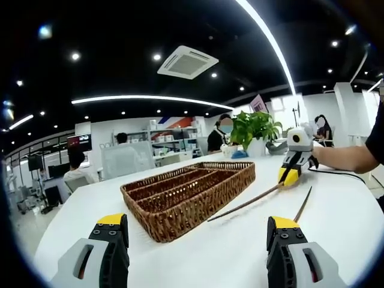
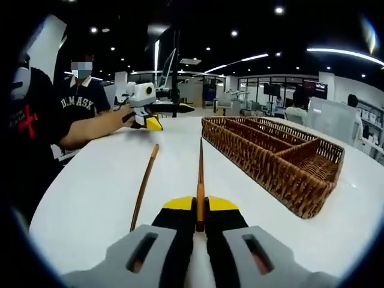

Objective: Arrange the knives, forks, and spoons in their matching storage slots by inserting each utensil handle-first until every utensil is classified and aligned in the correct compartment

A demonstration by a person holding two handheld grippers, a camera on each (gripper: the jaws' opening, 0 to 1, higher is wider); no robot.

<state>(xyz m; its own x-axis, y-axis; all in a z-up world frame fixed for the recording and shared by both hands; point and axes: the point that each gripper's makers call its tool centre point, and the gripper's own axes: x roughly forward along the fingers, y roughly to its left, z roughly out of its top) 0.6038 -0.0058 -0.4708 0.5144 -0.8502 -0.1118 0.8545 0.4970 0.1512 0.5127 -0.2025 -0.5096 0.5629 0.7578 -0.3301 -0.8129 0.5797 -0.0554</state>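
Note:
A brown wicker tray with long divided slots lies on the white table. My left gripper hovers open just short of the tray's near end, nothing between its jaws. My right gripper is across the table, shut on the end of a long thin brown wooden utensil. In the right gripper view that utensil runs straight ahead from the right gripper. A second similar utensil lies loose to its left, and it also shows in the left gripper view. The tray sits to the right.
A potted plant stands at the table's far side. The left gripper in a person's hand shows at the far end of the table. People sit at desks behind. Bare tabletop lies around the tray.

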